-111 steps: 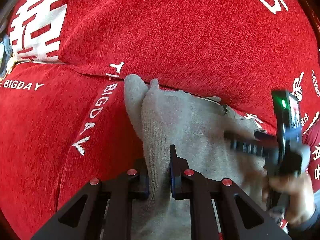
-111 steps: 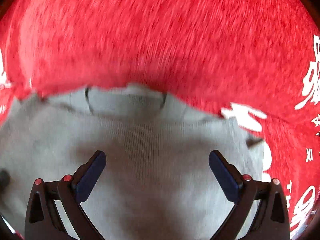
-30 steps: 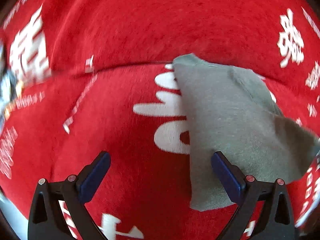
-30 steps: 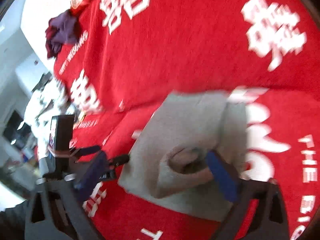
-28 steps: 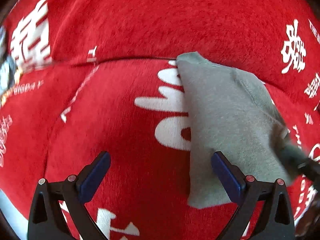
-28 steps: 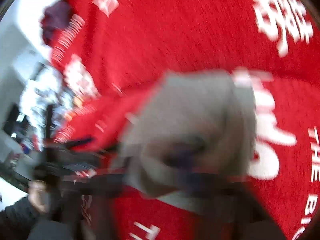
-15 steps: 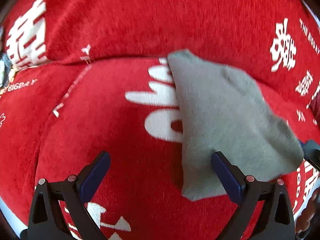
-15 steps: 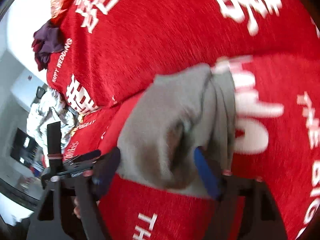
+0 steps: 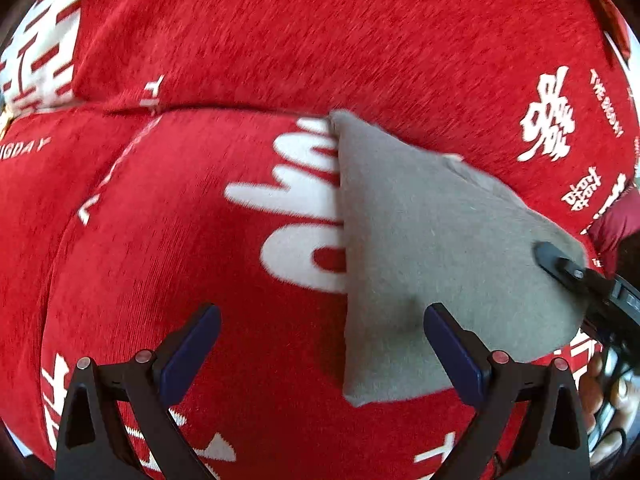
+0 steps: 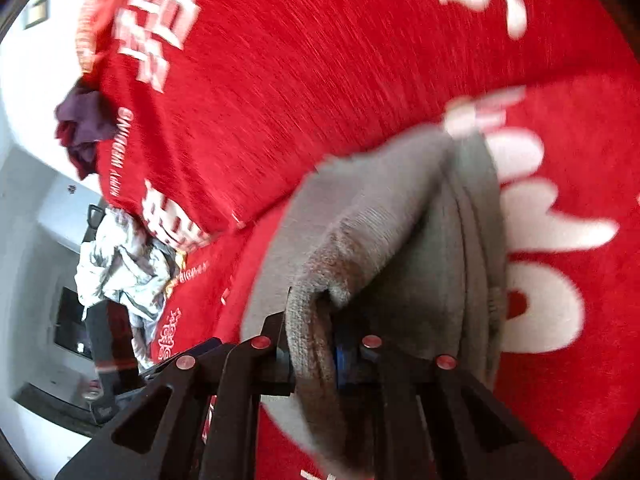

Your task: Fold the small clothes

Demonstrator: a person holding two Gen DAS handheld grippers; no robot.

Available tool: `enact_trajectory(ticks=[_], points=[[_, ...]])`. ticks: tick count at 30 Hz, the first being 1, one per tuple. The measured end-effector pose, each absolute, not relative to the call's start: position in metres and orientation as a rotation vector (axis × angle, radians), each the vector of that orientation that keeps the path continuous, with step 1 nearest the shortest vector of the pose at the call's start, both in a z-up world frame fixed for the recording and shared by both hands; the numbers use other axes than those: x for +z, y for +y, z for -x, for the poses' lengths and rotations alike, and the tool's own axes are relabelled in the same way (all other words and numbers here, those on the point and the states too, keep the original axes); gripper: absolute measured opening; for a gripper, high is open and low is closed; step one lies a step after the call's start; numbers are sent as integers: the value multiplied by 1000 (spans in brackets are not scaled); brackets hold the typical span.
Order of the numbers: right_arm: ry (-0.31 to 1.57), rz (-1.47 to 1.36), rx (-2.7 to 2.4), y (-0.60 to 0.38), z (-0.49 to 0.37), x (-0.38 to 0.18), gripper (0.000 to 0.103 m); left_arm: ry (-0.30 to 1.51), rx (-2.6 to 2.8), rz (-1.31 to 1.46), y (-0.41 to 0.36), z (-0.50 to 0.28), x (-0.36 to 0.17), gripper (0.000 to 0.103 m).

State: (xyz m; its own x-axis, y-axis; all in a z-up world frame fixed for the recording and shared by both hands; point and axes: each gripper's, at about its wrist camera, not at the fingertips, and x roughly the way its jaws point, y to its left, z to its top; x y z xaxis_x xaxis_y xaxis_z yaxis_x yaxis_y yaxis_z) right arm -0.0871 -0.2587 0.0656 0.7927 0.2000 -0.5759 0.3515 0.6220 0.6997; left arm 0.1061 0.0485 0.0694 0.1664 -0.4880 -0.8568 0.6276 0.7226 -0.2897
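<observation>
A small grey knit garment lies folded on the red sofa seat, against the backrest. My left gripper is open and empty, hovering just in front of the garment's near left corner. My right gripper is shut on the grey garment's ribbed edge and lifts that edge off the seat. The right gripper also shows at the garment's right corner in the left wrist view.
The red cover with white lettering spreads over seat and backrest. A purple cloth lies on the sofa's far top corner. A pile of white and grey clothes sits at the seat's far end. A dark red cloth lies right.
My right gripper has closed on the garment's ribbed edge; half a second ago it was open around it. My left gripper let go of the garment earlier and stays open beside it.
</observation>
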Motion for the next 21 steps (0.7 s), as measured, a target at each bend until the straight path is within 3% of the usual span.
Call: enact_trajectory(ticks=[3, 7, 9, 15, 19, 21], points=[[603, -898, -110, -261, 108, 72, 14, 1158, -835, -160, 40, -92, 63, 101], [766, -841, -187, -265, 101, 30, 14, 1215, -841, -274, 21, -75, 33, 101], [714, -935, -165, -275, 113, 17, 14, 1220, -855, -296, 18, -69, 31, 101], [724, -869, -174, -272, 118, 21, 14, 1140, -854, -332, 6, -68, 49, 101], [709, -895, -179, -276, 117, 25, 14, 1229, -875, -375, -10, -68, 26, 102], [700, -955, -155, -280, 117, 26, 22, 1234, -885, -397, -13, -63, 18, 103]])
